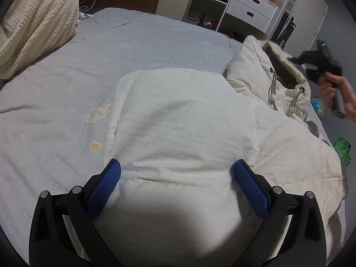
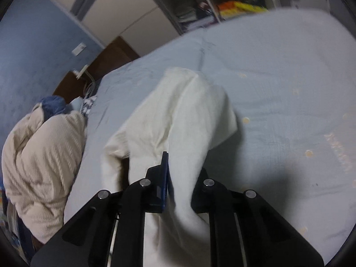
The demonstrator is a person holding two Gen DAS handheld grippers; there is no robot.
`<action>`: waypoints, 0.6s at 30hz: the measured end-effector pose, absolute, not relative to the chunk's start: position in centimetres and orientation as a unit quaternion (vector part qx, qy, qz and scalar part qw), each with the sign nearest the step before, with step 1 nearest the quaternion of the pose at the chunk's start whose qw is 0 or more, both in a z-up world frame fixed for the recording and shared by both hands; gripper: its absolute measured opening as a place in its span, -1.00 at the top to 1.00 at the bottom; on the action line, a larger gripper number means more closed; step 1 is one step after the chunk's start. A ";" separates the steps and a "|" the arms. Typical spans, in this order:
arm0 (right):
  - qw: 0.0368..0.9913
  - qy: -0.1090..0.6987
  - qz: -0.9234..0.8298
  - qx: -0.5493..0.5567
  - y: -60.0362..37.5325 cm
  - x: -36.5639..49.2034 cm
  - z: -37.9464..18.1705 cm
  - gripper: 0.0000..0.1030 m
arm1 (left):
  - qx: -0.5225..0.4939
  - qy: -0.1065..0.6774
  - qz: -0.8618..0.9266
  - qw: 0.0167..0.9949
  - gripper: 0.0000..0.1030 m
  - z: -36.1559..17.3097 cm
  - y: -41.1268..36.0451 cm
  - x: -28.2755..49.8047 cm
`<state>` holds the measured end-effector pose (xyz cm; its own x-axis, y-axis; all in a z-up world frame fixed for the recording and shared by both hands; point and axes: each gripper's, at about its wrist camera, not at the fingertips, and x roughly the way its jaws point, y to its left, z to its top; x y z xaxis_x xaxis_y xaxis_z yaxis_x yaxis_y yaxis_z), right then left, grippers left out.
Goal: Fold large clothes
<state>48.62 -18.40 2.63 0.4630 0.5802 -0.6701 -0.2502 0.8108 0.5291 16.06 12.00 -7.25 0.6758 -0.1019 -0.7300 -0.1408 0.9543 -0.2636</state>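
A large cream quilted hooded jacket [image 1: 184,120] lies on the pale blue bed cover [image 1: 133,42], its hood [image 1: 273,71] with drawcords at the right. My left gripper [image 1: 175,175] is open, its blue pads [image 1: 106,182] spread over the folded-in part of the jacket. My right gripper [image 2: 180,178] is shut on the jacket's cream fabric [image 2: 178,115] and holds it lifted above the bed [image 2: 278,84]. The right gripper also shows in the left wrist view [image 1: 322,66], blurred, held in a hand beyond the hood.
A cream knitted blanket [image 1: 33,24] is piled at the bed's far left; it also shows in the right wrist view [image 2: 37,164]. A white drawer unit [image 1: 251,6] and open shelves [image 1: 204,2] stand behind the bed. A green object [image 1: 342,149] lies past the right edge.
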 end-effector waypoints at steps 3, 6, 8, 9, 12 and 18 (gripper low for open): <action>0.841 0.438 0.262 0.179 -18.2 44.8 5.4 0.83 | -0.152 0.403 0.011 0.903 -0.90 -7.2 12.0 16.1; 0.843 0.418 0.276 0.196 -18.3 40.3 7.5 0.84 | -0.155 0.402 0.010 0.902 -0.90 -7.1 12.1 16.0; 0.845 0.406 0.288 0.196 -18.4 36.8 8.3 0.84 | -0.159 0.402 0.013 0.902 -0.90 -7.0 12.2 15.8; 0.846 0.401 0.293 0.193 -18.4 34.8 8.6 0.84 | -0.161 0.402 0.015 0.901 -0.88 -7.0 12.2 15.6; 0.847 0.396 0.303 0.184 -18.1 29.8 8.7 0.84 | -0.174 0.404 0.019 0.898 -0.87 -6.6 12.4 14.6; 0.856 0.400 0.308 0.112 -17.7 20.0 6.8 0.84 | -0.208 0.387 0.011 0.898 -0.87 -4.0 13.0 10.8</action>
